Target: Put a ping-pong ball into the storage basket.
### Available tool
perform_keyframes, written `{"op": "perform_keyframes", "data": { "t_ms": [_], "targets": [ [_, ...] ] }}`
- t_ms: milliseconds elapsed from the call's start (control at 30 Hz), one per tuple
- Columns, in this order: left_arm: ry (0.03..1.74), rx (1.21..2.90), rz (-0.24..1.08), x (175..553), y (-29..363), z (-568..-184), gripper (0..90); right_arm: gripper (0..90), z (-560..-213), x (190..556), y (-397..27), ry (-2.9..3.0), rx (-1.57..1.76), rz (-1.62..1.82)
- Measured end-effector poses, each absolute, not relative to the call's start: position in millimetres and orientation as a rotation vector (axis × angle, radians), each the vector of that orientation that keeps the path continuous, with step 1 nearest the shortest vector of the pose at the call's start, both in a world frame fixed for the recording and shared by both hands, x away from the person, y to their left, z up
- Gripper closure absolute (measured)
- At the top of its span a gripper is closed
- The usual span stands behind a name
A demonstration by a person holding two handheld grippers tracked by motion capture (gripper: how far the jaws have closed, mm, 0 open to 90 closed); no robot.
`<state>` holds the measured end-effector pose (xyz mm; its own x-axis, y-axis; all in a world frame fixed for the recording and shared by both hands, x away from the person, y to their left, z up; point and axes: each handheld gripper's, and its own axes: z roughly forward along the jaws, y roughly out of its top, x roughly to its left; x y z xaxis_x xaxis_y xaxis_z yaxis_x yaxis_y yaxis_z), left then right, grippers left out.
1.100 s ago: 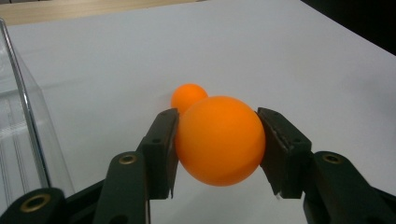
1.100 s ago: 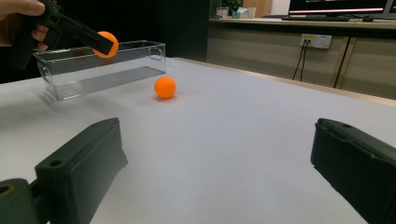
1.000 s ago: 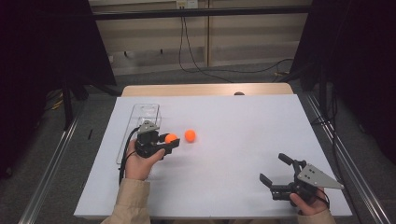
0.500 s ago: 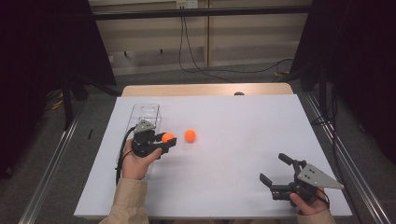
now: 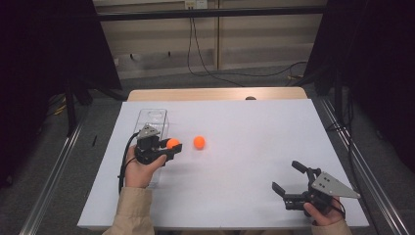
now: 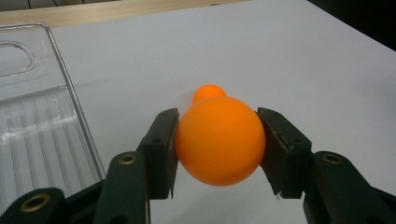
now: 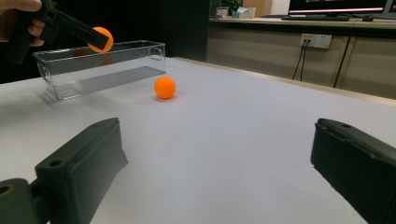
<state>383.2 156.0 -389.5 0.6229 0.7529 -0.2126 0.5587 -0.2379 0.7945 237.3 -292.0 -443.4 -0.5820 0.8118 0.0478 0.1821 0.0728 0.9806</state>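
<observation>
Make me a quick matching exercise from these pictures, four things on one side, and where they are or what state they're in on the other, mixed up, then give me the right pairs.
Things:
1. held orange ball
2. loose orange ball
3. clear plastic bin
4. right gripper

States or places:
A. jaws open, nothing between them
B. lying on the white table by itself
C. clamped in the left gripper
D. standing with nothing in it at the table's left side

Right pairs: 1-C, 2-B, 3-D, 4-A
</observation>
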Motion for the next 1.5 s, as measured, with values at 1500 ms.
{"op": "perform_keyframes", "data": {
  "t_ms": [1500],
  "targets": [
    [1.069, 1.912, 0.299, 384.0, 178.9, -382.2, 50.8, 2.0, -443.4, 237.3, -291.7, 1.828, 0.982, 1.544]
  ]
}}
